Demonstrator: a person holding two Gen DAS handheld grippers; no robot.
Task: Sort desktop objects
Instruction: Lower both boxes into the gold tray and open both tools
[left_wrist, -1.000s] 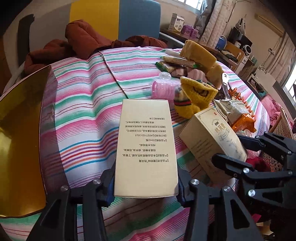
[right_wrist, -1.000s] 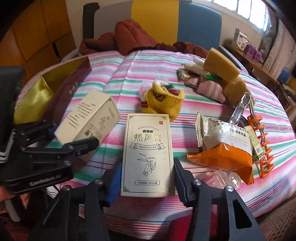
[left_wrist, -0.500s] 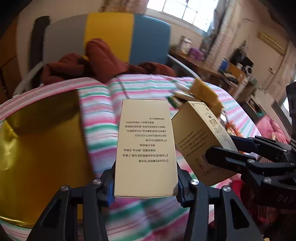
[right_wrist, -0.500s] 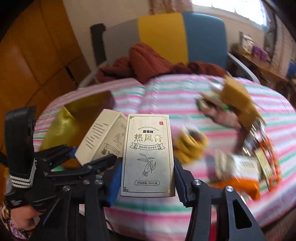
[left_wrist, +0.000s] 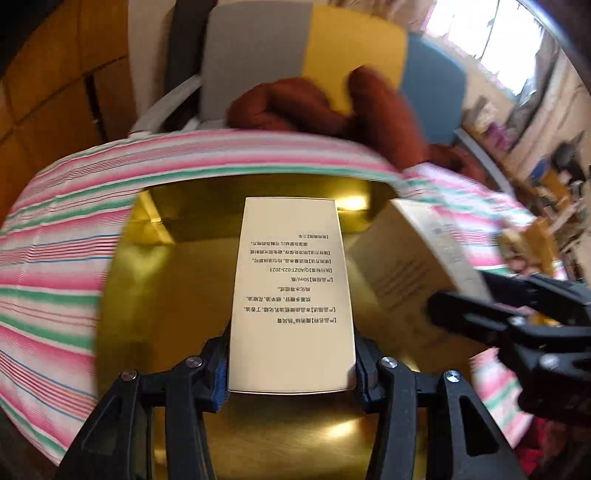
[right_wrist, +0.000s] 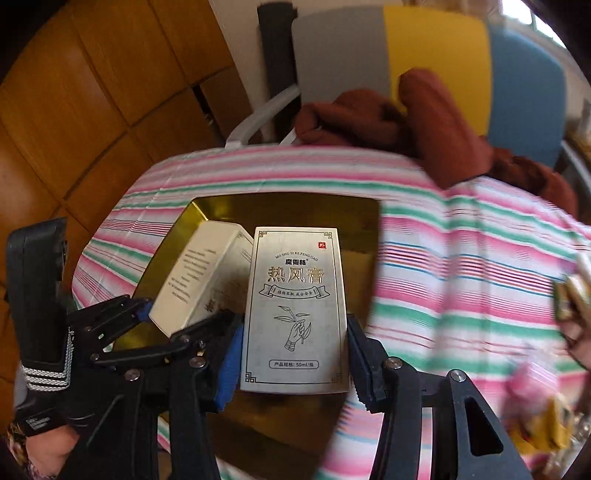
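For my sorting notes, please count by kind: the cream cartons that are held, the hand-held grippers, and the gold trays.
Cream cartons: 2 (one in the left hand-held gripper, one in the right hand-held gripper)
Hand-held grippers: 2
Gold tray: 1
Total: 5

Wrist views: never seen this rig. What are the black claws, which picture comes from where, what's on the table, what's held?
No robot here: a person carries a two-finger gripper in each hand, each with a fisheye camera looking along its fingers.

In the left wrist view the left gripper is shut on a cream box, printed back side up. At its right edge you see the right gripper.

In the right wrist view the right gripper is shut on a matching box, front label up.

Both boxes hang over a gold-lined open box on a striped tablecloth. A brown garment lies at the far edge. The clutter at right is too blurred to name.
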